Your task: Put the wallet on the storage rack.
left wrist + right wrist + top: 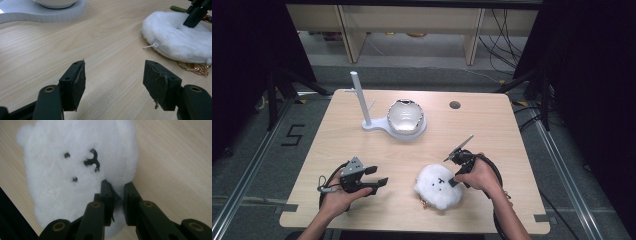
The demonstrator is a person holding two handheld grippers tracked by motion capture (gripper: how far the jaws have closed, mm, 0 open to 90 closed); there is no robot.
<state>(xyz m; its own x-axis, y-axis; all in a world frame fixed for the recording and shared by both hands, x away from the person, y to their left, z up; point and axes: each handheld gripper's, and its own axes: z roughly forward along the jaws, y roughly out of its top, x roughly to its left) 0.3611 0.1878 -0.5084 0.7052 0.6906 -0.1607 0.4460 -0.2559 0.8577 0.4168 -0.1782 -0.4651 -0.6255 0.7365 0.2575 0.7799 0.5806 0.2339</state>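
My right gripper [117, 192] is pinched narrow on the edge of the white plush pouch [438, 186], its jaws nearly together with a fold of fur caught between them. The pouch lies flat on the table [492, 125] at about five o'clock from the table's centre, near the front edge, its little stitched face up in the right gripper view. My left gripper [377, 176] rests well apart at about seven o'clock, jaws wide and holding nothing, pointed toward the pouch.

My worry is the grip itself. I judge that the jaws have mostly fur and perhaps only a thin bite of the fabric underneath, so if I lift quickly the pile could slide out and the pouch would drop back. There is also a gold chain [196, 68] tucked under the pouch's near edge; a lift could drag it along the wood or let it swing and snag on the left gripper's jaws. Beyond, at twelve o'clock, a white stand [369, 117] carries a shiny round dish [405, 116], and a swinging pouch carried that way could knock its thin post.
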